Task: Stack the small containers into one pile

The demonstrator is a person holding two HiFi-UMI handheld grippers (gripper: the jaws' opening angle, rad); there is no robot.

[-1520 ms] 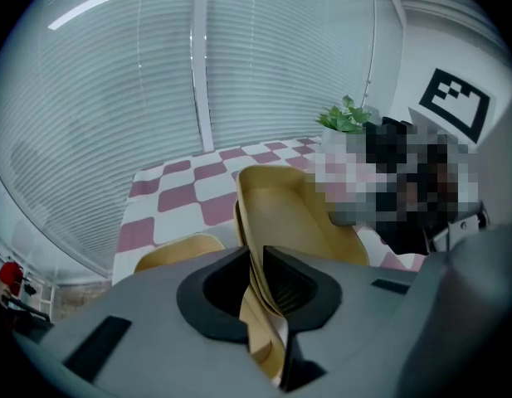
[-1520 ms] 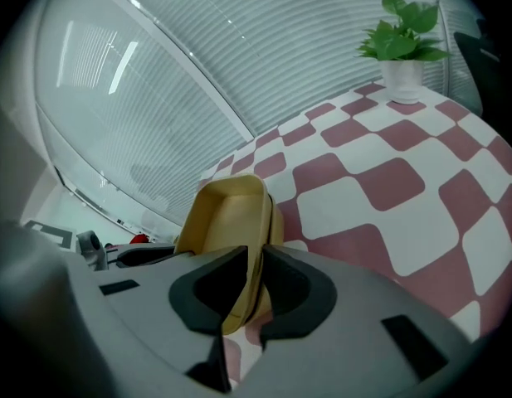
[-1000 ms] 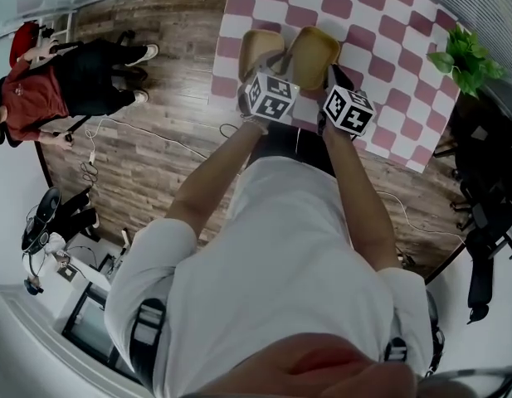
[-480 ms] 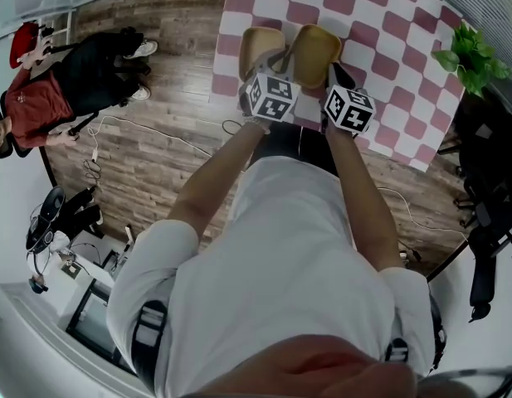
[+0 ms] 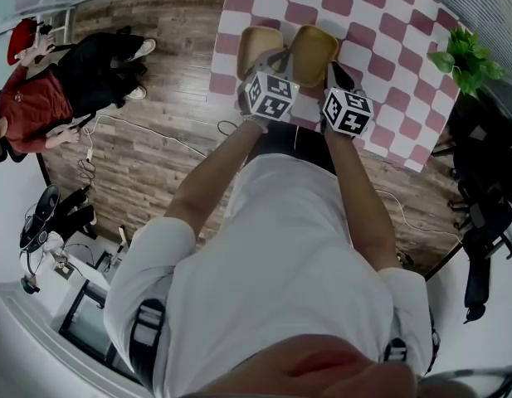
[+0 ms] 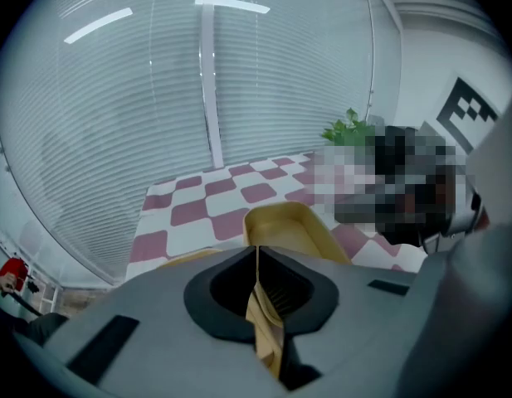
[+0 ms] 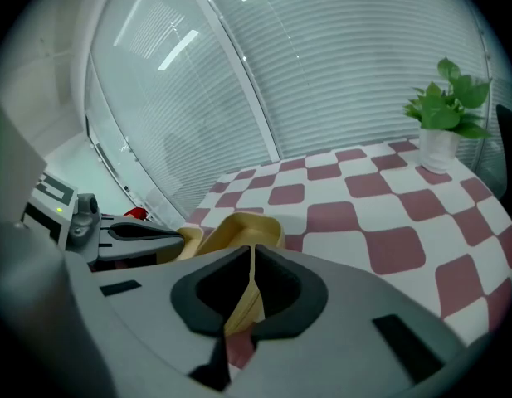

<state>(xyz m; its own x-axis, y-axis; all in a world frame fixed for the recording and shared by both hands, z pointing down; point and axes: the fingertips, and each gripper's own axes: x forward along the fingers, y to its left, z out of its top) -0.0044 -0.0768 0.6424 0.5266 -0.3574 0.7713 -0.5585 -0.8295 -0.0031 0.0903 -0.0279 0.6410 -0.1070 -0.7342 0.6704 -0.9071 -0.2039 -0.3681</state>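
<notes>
Stacking not yet done, in our judgement: we count two containers, side by side at the near edge of the pink-and-white checked tablecloth (image 5: 380, 23), neither nested in the other. Item one, the left shallow tan-yellow plastic container (image 5: 257, 41), is an oblong tray with rounded corners, a thin upturned rim and a smooth matt inside, and appears to lie flat on the cloth. Item two, the right shallow tan-yellow plastic container (image 5: 315, 50), has the same make and shape; it sits close against the first, and we cannot tell whether the rims touch or overlap. The left gripper (image 6: 257, 259) has its jaws drawn together on the near rim of the left container, the thin wall pinched between the dark ribbed pads. The right gripper (image 7: 252, 259) is closing its jaws, nearly together, with the near rim of the right container between them. What remains, as we read it: lift one tray, carry it over the other and seat it inside. The walls look light and slightly flexible.
</notes>
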